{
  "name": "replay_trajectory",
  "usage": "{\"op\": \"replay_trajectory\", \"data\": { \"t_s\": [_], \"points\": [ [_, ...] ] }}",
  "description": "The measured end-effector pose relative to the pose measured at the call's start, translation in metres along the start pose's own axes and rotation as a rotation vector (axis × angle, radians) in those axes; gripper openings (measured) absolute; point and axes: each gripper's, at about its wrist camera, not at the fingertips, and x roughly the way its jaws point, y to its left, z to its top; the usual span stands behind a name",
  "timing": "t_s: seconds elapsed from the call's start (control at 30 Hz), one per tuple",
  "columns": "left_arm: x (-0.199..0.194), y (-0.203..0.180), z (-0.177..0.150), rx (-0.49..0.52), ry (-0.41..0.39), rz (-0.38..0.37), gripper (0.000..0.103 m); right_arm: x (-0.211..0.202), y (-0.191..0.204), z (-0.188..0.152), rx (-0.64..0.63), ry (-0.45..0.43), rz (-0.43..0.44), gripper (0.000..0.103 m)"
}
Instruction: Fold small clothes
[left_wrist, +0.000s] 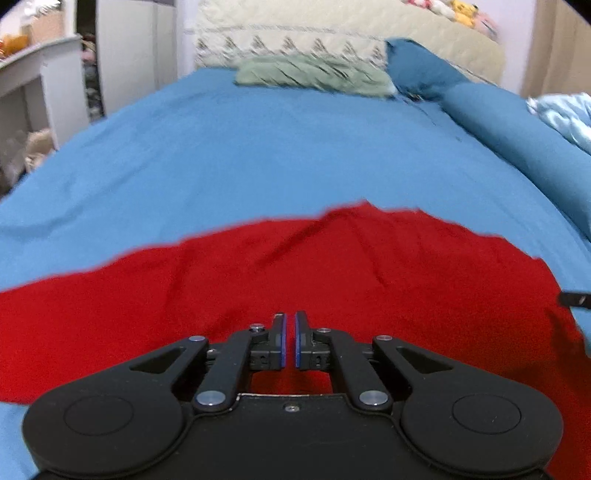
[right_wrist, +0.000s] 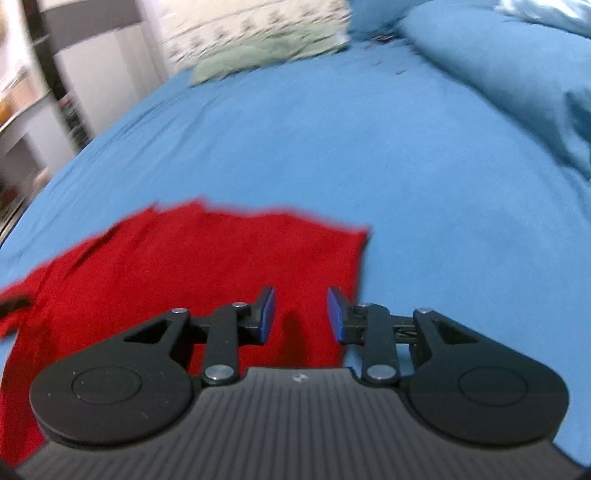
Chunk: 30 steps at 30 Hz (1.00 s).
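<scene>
From the left wrist, the left gripper (left_wrist: 290, 341) hangs over the near middle of a red garment (left_wrist: 332, 273) spread flat on the blue bedsheet (left_wrist: 258, 147). Its blue-padded fingers (left_wrist: 283, 339) are almost together, a thin slit between them, and no cloth shows in that slit, so it seems to hold nothing. The garment runs wide to left and right, its far edge wavy, with soft creases near the middle. A green pillow (left_wrist: 310, 75) lies far off at the head of the bed, and a rolled blue duvet (left_wrist: 517, 136) lies along the right.

From the right wrist, the right gripper (right_wrist: 301, 315) is parted to a moderate gap over the garment's (right_wrist: 184, 280) right side, just inside its right edge, empty. The view is blurred.

The step looks like taking an edge for a fold. To do it well, I would have each gripper pinch near the hem, catch the full thickness there, lift both sides evenly, and lay edge onto edge without dragging the sheet (right_wrist: 406, 166).
</scene>
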Motion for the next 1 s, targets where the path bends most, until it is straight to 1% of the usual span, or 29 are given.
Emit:
{"op": "replay_trajectory", "data": {
  "t_s": [0.03,0.1,0.13,0.17,0.23,0.3,0.37,0.4,0.43,0.47,0.5,0.53,0.57,0.6,0.63,0.67,0.73,0.8,0.97,1.0],
  "points": [
    [0.006,-0.002,-0.005,0.003,0.025,-0.003,0.005,0.002,0.004,-0.009,-0.020,0.026,0.001,0.044],
    [0.021,-0.002,-0.014,-0.007,0.080,0.002,0.005,0.010,-0.001,-0.028,-0.025,0.083,-0.033,0.040],
    [0.026,0.000,-0.019,-0.017,0.089,-0.001,0.006,0.011,-0.008,-0.034,0.003,0.072,-0.024,0.036],
    [0.028,0.003,-0.023,-0.031,0.070,-0.010,0.006,0.011,-0.012,-0.036,0.034,0.057,-0.015,0.034],
    [0.027,0.004,-0.021,-0.044,0.069,-0.017,0.006,0.009,-0.015,-0.035,0.074,0.057,-0.018,0.035],
    [0.021,0.005,-0.015,-0.050,0.073,-0.014,0.007,0.003,-0.006,-0.029,0.055,0.060,-0.031,0.042],
    [0.007,0.007,-0.010,-0.055,0.061,-0.002,0.008,-0.011,0.006,-0.018,0.010,0.040,-0.032,0.057],
    [0.000,0.009,-0.008,-0.063,0.056,0.000,0.008,-0.018,0.012,-0.012,-0.015,0.023,-0.028,0.060],
    [-0.009,0.012,-0.006,-0.076,0.051,0.002,0.010,-0.029,0.021,-0.007,-0.038,0.006,-0.026,0.064],
    [-0.019,0.018,-0.003,-0.091,0.046,0.006,0.013,-0.041,0.033,0.000,-0.065,-0.011,-0.023,0.071],
    [-0.031,0.024,0.000,-0.107,0.040,0.011,0.015,-0.052,0.044,0.003,-0.083,-0.020,-0.022,0.075],
    [-0.040,0.031,0.003,-0.123,0.035,0.017,0.023,-0.061,0.057,0.010,-0.096,-0.027,-0.021,0.087],
    [-0.052,0.039,0.006,-0.143,0.031,0.023,0.041,-0.071,0.072,0.018,-0.104,-0.030,-0.014,0.100],
    [-0.064,0.049,0.009,-0.168,0.027,0.027,0.051,-0.076,0.085,0.023,-0.110,-0.028,-0.006,0.103],
    [-0.074,0.059,0.010,-0.191,0.022,0.033,0.072,-0.083,0.100,0.027,-0.111,-0.027,0.004,0.103],
    [-0.085,0.072,0.011,-0.222,0.012,0.044,0.084,-0.089,0.114,0.030,-0.111,-0.022,0.014,0.103],
    [-0.103,0.100,0.009,-0.291,-0.010,0.061,0.092,-0.091,0.145,0.035,-0.110,-0.010,0.038,0.103],
    [-0.115,0.134,0.007,-0.369,-0.016,0.079,0.092,-0.088,0.178,0.037,-0.110,0.004,0.061,0.103],
    [-0.135,0.224,-0.013,-0.537,-0.031,0.177,0.092,-0.064,0.247,0.028,-0.071,0.039,0.099,0.103],
    [-0.137,0.242,-0.018,-0.568,-0.039,0.197,0.092,-0.060,0.256,0.025,-0.060,0.046,0.104,0.103]
  ]
}}
